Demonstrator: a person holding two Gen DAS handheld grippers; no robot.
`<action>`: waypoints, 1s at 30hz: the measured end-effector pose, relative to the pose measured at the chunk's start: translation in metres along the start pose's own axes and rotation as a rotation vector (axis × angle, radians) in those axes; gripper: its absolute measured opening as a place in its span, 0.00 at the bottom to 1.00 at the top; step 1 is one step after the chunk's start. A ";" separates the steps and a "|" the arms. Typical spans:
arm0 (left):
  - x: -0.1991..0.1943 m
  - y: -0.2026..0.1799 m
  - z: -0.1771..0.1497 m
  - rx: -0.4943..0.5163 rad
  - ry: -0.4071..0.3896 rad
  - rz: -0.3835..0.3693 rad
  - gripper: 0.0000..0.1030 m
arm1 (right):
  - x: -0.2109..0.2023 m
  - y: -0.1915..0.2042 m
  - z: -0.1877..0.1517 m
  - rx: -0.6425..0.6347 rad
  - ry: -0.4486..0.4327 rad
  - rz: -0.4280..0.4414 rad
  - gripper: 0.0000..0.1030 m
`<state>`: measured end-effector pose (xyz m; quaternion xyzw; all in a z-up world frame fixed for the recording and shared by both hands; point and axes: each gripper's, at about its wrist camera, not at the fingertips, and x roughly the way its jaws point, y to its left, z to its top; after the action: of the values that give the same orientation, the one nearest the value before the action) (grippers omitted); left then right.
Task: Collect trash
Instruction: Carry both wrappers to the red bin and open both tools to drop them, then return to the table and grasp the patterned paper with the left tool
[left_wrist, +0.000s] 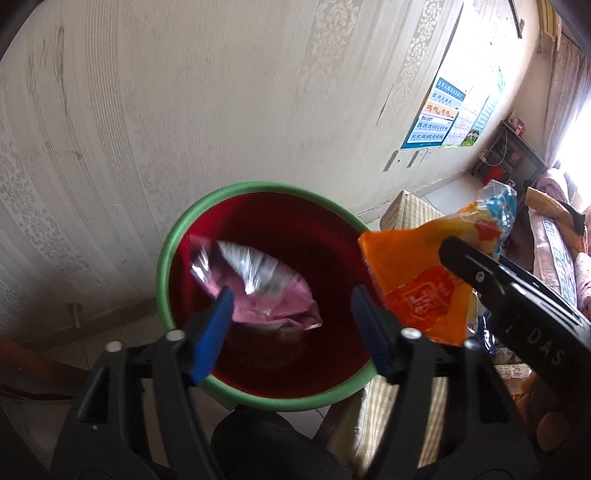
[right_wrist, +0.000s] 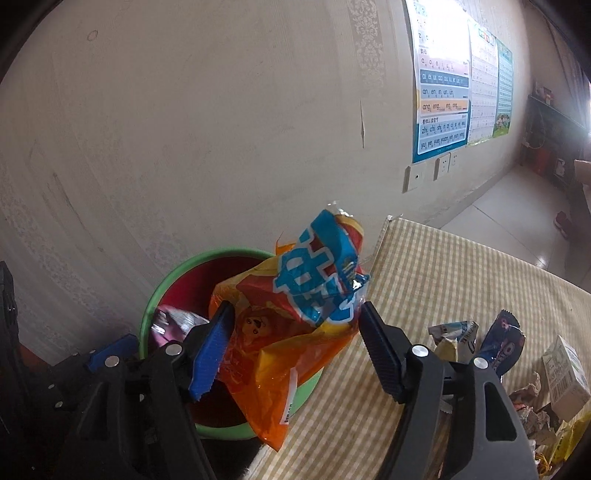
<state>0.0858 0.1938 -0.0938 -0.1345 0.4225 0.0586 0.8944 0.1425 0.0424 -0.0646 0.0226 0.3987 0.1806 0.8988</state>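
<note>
bin (left_wrist: 173, 236): pink wrapper (left_wrist: 273, 302) inside | orange bag (right_wrist: 280, 354) over its rim, between parted right gripper (right_wrist: 295, 350) fingers, seemingly loose | left gripper (left_wrist: 291, 325) fingers apart, empty, above bin | left: wrappers (right_wrist: 498, 343) on tabletop (right_wrist: 443, 266) beside bin

One bin (left_wrist: 177, 236), two wrappers (left_wrist: 413, 280)

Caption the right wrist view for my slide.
Right gripper open around an orange snack bag over the green-rimmed bin, beside a checkered table strewn with wrappers.
</note>
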 end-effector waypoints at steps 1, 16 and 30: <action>0.000 0.000 -0.001 -0.002 -0.001 -0.001 0.67 | 0.001 -0.001 0.001 0.001 0.000 0.003 0.68; -0.015 -0.017 -0.010 0.048 -0.034 0.011 0.70 | -0.053 -0.028 -0.021 0.100 -0.032 0.045 0.72; -0.052 -0.110 -0.063 0.219 0.005 -0.165 0.75 | -0.160 -0.127 -0.089 0.184 -0.100 -0.115 0.75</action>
<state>0.0301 0.0710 -0.0710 -0.0706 0.4159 -0.0621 0.9045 0.0184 -0.1401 -0.0348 0.0913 0.3690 0.0900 0.9205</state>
